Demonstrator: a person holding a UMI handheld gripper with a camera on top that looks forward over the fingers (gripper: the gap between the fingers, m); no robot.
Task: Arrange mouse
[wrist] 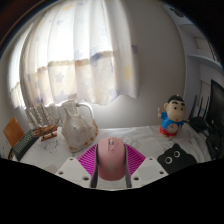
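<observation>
pink mouse [111, 160] clamped between the jaws of the gripper [111, 168], raised over the counter [150, 140]; cartoon figurine [174, 116] right of the mouse.

one mouse [111, 160], one doll [173, 117], one jug [79, 126]

Mouse [111, 160] underside hidden between fingers [87, 160]

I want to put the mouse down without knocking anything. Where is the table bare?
The mouse is held in the jaws. Bare table lies just ahead, between the white bag and the cartoon figurine. It is crowded around the bag and by the black cat-face item.
</observation>
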